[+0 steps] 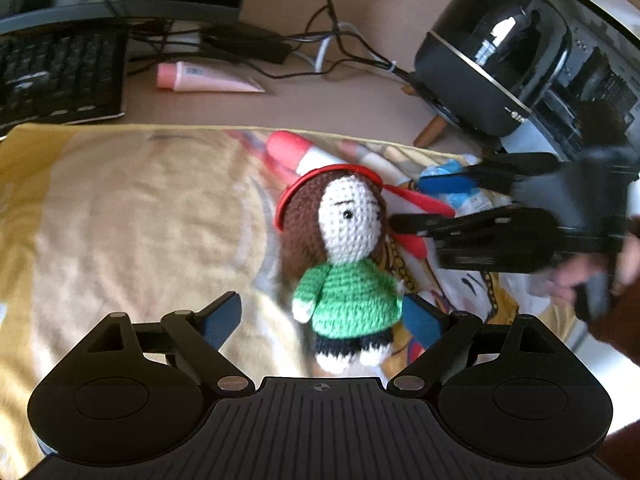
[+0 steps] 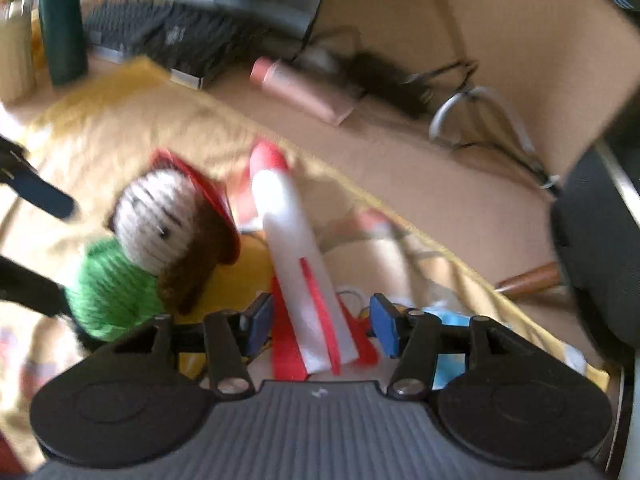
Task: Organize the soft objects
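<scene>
Tan table (image 1: 340, 96) with a yellow printed towel (image 1: 120, 220) spread over the near part — the soft things lie on it. Behind the towel: black keyboard (image 1: 56, 76) at far left, pink tube (image 1: 204, 78) lying flat, a tangle of black and white cables (image 1: 320, 48), a glossy black rounded appliance (image 1: 492, 52) on wooden legs at right. Cardboard-coloured panel stands at the back.

My left tongs (image 1: 322, 316) are spread wide, blue pads either side of the crochet doll (image 1: 344, 264) at its green torso, not touching it that I can see. Doll lies on its back on the towel, brown hair, red band round the head, feet toward my camera.

My right tongs (image 2: 320, 324) are also parted, pads flanking the base of the felt rocket (image 2: 296, 264) — small gaps show on both sides, so no grip. Rocket is white with a red nose and red fins, lies just beside the doll's head, nose pointing away from me.

Hard to read: right view is motion-blurred, doll's face smeared. In the left view the rocket is mostly hidden behind the doll's head and the right tongs' fingers; only the red tip and a bit of white show. Something light blue (image 1: 448, 188) under those fingers, can't tell what. A dark green upright object (image 2: 60, 20) is cut off at top left of the right view. My right hand (image 1: 592, 276) is blurred at the frame edge
</scene>
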### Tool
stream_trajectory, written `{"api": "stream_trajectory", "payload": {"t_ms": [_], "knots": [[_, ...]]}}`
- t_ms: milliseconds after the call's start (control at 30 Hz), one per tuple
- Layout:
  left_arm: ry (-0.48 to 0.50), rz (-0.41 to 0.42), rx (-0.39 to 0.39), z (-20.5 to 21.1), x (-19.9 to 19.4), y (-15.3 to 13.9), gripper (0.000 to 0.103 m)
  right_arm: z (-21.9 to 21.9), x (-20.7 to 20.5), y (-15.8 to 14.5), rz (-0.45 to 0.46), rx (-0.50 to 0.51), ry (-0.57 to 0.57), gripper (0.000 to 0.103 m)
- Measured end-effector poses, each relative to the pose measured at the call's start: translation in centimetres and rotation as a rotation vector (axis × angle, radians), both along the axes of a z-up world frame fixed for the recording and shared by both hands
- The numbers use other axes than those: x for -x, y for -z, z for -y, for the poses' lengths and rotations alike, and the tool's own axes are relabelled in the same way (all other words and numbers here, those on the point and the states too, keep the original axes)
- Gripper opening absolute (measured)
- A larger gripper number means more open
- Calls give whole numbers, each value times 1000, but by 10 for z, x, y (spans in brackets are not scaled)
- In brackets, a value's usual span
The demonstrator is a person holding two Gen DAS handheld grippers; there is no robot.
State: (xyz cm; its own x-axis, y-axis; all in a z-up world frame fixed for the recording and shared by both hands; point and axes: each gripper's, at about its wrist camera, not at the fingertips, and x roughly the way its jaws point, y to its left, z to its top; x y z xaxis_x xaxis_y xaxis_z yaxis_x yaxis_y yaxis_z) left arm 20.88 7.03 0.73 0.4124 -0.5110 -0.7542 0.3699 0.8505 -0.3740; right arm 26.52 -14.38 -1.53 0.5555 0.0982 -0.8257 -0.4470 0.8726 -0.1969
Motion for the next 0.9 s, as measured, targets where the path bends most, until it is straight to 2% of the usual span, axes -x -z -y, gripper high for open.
{"api": "stream_trajectory", "payload": {"t_ms": [33,67,100,200,300,400,500,600,667,800,900], "knots": [[-17,3,-12,-2,3,-1,93,1,-4,5,-16,-11,-10,41],[-34,6,-24,-4,5,-1,93,6,-6,4,-31,-40,13,41],[-58,2,-37,-7,8,-2,93,12,-7,1,-46,-77,49,37],[-102,-4,-29,-12,14,-3,93,31,11,-22,-45,-205,181,35],[-139,-7,-45,-9,16,0,93,44,36,-32,-87,-344,265,35],[-172,-25,-24,-3,17,1,93,41,63,-29,-88,-393,252,60],[-196,-16,-78,9,22,-3,93,52,84,-39,-36,-415,257,63],[-218,11,-117,22,34,-11,93,77,106,-50,41,-453,299,76],[-236,32,-131,31,44,-15,94,92,124,-51,88,-455,338,79],[-332,159,-180,55,80,-18,99,117,160,-36,204,-421,425,92],[-404,279,-218,80,110,-8,100,119,189,-19,324,-386,499,94]]}}
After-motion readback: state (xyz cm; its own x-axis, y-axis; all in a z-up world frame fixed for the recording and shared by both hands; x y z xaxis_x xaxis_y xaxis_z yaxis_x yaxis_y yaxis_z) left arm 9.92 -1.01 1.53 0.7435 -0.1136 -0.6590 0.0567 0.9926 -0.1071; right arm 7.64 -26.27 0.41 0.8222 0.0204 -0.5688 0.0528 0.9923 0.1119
